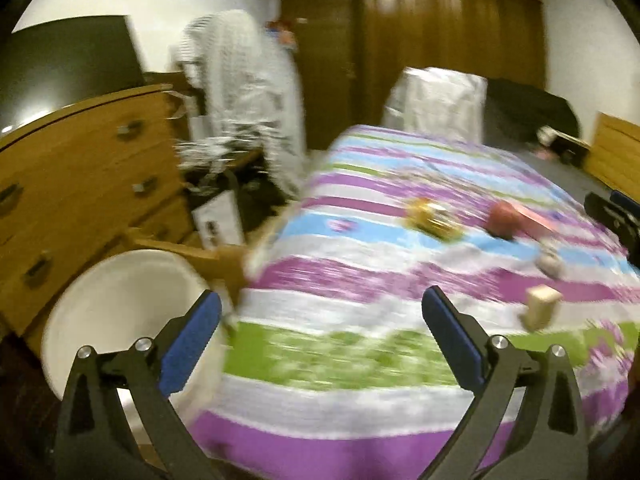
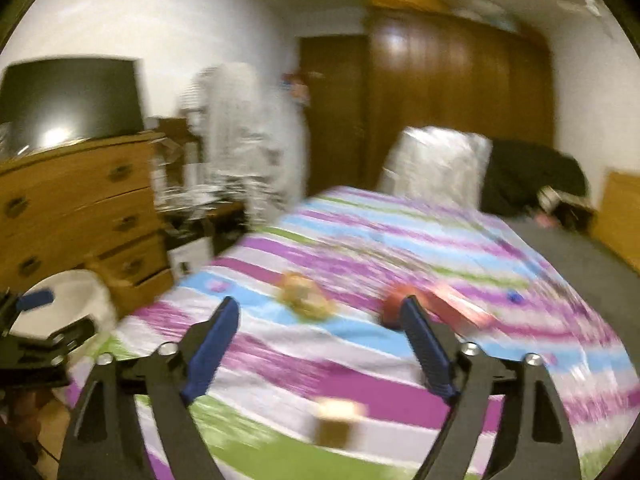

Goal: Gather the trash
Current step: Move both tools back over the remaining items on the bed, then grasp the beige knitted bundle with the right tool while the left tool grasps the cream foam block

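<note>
Several pieces of trash lie on the striped bedspread [image 1: 360, 264]: a yellow crumpled wrapper [image 1: 432, 218], a red round piece [image 1: 505, 219] beside a pink flat one [image 1: 538, 220], a grey crumpled wad [image 1: 552, 264] and a small tan box [image 1: 541, 307]. A white bin [image 1: 120, 316] stands on the floor at the bed's left corner. My left gripper [image 1: 320, 320] is open and empty, between bin and bed. My right gripper [image 2: 316, 332] is open and empty above the bed, over the tan box [image 2: 338, 420], with the wrapper [image 2: 304, 294] and red piece [image 2: 394, 304] ahead. Both views are blurred.
A wooden dresser [image 1: 80, 184] with a dark TV [image 1: 68, 60] stands left of the bin. White clothes hang on a rack [image 1: 248, 92]. A white bag [image 1: 436, 100] and dark cloth [image 1: 528, 108] sit at the bed's far end. A brown wardrobe [image 1: 440, 32] lines the back wall.
</note>
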`<state>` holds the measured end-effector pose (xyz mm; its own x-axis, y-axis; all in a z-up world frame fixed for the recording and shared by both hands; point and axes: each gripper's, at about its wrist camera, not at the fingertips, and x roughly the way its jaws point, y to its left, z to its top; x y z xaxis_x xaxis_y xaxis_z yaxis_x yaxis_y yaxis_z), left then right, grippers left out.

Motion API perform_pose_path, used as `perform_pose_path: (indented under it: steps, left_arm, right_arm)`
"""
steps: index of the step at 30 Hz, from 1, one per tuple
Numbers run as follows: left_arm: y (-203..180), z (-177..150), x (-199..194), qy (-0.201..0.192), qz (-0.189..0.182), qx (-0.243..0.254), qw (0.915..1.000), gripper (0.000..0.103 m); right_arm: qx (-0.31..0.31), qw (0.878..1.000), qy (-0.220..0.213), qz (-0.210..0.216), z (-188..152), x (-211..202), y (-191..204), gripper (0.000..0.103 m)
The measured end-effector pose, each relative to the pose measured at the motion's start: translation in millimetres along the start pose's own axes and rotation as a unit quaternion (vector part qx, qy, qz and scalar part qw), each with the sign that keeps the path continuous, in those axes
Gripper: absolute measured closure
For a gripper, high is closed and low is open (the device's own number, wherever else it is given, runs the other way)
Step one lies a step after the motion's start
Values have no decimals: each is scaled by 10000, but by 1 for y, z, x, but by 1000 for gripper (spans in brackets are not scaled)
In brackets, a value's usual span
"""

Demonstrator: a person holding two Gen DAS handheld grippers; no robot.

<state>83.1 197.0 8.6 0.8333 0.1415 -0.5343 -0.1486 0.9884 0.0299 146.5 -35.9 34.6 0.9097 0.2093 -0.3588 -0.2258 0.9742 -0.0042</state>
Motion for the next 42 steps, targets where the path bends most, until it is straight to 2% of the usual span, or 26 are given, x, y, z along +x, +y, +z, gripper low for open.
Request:
perform_pose_path:
  steps: [3, 8, 10, 11, 15, 17, 18, 19, 22, 23, 24, 25, 26, 27, 28, 31, 37, 42]
  left_arm:
    - [-40, -9, 14, 215, -458, 229, 9985, 6]
    - [-90, -22, 40, 628, -1077, 182, 9920, 6]
    - [-109, -26, 46, 739, -1309, 158, 9885, 6]
    - [-121, -27, 51, 795, -1448, 187, 9861, 6]
    - [-166, -29, 65, 868, -1678, 397, 9812, 6]
    - [-185, -30, 75, 963, -1734, 550, 9786, 6]
    - [-194, -31, 80, 1007, -1746, 620, 9775, 6]
    - [-199, -31, 85, 1030, -1725, 658, 9774, 6]
    - [-208, -29, 102, 1191, -1706, 587, 9764, 6]
    - [-208, -29, 110, 1309, -1649, 502, 9763, 12]
    - [-207, -30, 116, 1404, -1620, 410, 9759, 30]
    - [-204, -31, 122, 1523, -1606, 307, 9747, 37]
    - [-201, -32, 124, 1512, -1554, 230, 9759, 49]
    - [-198, -32, 122, 1469, -1681, 122, 9747, 62]
    - [-195, -32, 121, 1471, -1859, 71, 9715, 63]
    - [-193, -34, 114, 1433, -1805, 84, 9730, 66]
    - [-171, -27, 84, 1271, -1228, 188, 9841, 66]
    - [-138, -21, 61, 1171, -600, 41, 9913, 66]
  right_arm:
    - [570, 9974, 259, -346, -21, 1, -75, 5]
    - [1229, 9850, 1149, -382, -65, 30, -172, 5]
    - [1311, 9825, 1291, -295, -74, 45, -180, 5]
    - [1304, 9811, 1428, -70, -78, 57, -189, 5]
    - [1002, 9811, 1563, 541, -76, 90, -173, 5]
    - [786, 9803, 1687, 665, -72, 113, -161, 5]
    - [664, 9802, 1736, 689, -70, 126, -158, 6]
    - [602, 9796, 1789, 692, -66, 134, -154, 11]
    - [690, 9688, 2213, 880, -67, 170, -154, 39]
    - [754, 9652, 2341, 892, -70, 179, -156, 50]
    - [809, 9621, 2434, 929, -73, 185, -158, 53]
    - [864, 9591, 2520, 958, -76, 190, -160, 54]
    - [938, 9578, 2521, 1016, -78, 193, -161, 56]
    - [960, 9583, 2488, 1027, -80, 192, -161, 57]
    - [974, 9593, 2443, 1026, -80, 191, -161, 60]
    - [1052, 9652, 2185, 983, -78, 176, -159, 61]
    - [1130, 9727, 1795, 946, -81, 108, -142, 62]
    - [904, 9781, 1742, 687, -96, 56, -114, 61]
